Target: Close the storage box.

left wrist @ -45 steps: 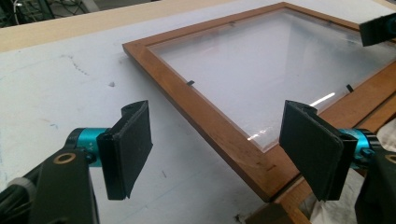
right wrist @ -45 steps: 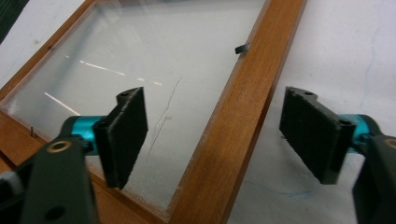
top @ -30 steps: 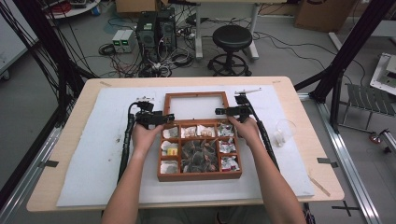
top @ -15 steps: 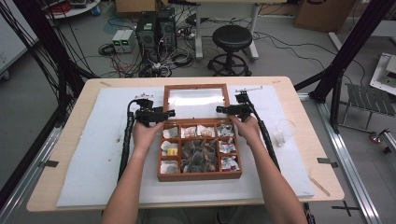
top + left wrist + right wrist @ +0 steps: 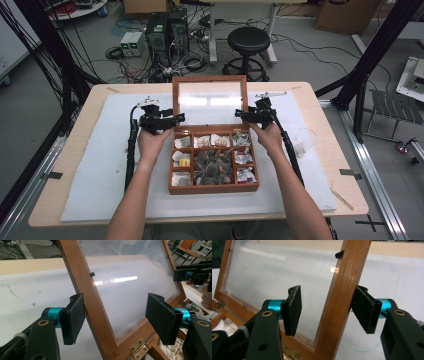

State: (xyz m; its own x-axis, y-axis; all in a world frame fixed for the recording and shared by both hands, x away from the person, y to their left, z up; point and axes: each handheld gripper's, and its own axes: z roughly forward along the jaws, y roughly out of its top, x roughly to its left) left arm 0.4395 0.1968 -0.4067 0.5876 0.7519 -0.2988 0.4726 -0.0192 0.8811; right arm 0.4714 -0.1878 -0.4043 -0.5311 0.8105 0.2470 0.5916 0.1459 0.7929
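From above, a wooden compartment box (image 5: 214, 161) sits in the middle of the white mat (image 5: 100, 170) on the table (image 5: 65, 150), its glass-paned lid (image 5: 210, 100) raised on its rear hinges. At the lid's left edge, the left gripper (image 5: 176, 118) is held in the person's left hand (image 5: 152, 140). The left gripper view gives what the high view is too small to settle: the jaws stand spread either side of the lid's wooden side rail (image 5: 85, 295), the outer pad right against the wood, the inner pad well clear of it, facing the pane. These jaws have just been closing in, with the rail between them but not yet clamped. That view also shows a brass hinge (image 5: 138, 350) at the lid's foot and a small black catch on the rail. Inside the box, the high view shows compartments of pale packets and a dark heap in the middle one; what they are is hard to tell. On the right, the right gripper (image 5: 241, 114) in the right hand (image 5: 270, 137) meets the lid's other rail (image 5: 342, 295). Its own view shows the outer pad apparently touching the wood and the inner pad apart from it over the glass; these jaws too have just been closing, the rail between them. A clear plastic cup (image 5: 304, 140) lies farther right on the mat.
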